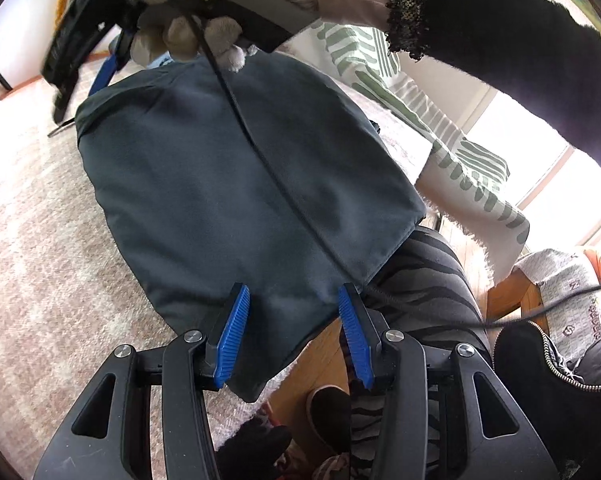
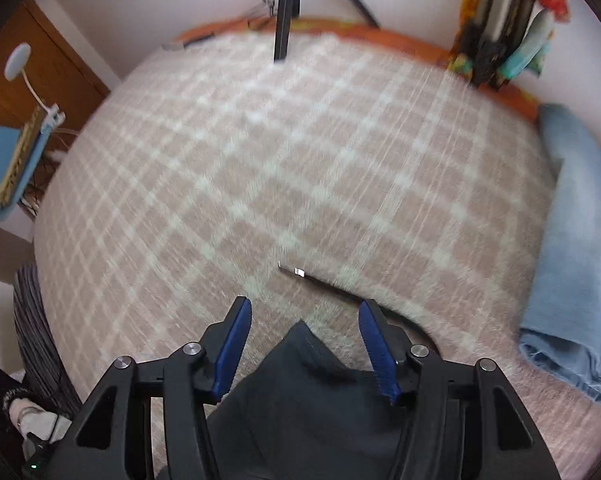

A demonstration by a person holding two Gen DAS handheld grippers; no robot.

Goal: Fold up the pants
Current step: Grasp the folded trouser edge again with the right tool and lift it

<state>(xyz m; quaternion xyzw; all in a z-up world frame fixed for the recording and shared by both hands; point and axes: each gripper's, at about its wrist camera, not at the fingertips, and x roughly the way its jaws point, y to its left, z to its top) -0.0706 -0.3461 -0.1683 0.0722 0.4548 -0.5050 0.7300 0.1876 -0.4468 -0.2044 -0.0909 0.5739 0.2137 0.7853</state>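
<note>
Fingers of both grippers spread wide, gripping nothing; dark pants folded compact on checked rug.
Left gripper [image 1: 292, 328] hovers over the near edge of the pants [image 1: 236, 184], jaws apart, seemingly released. Right gripper [image 2: 304, 344] stands likewise open above the far corner. Beyond, the rug [image 2: 292, 160] carries folded blue jeans [image 2: 576, 240] at right, likely the finished stack.
</note>
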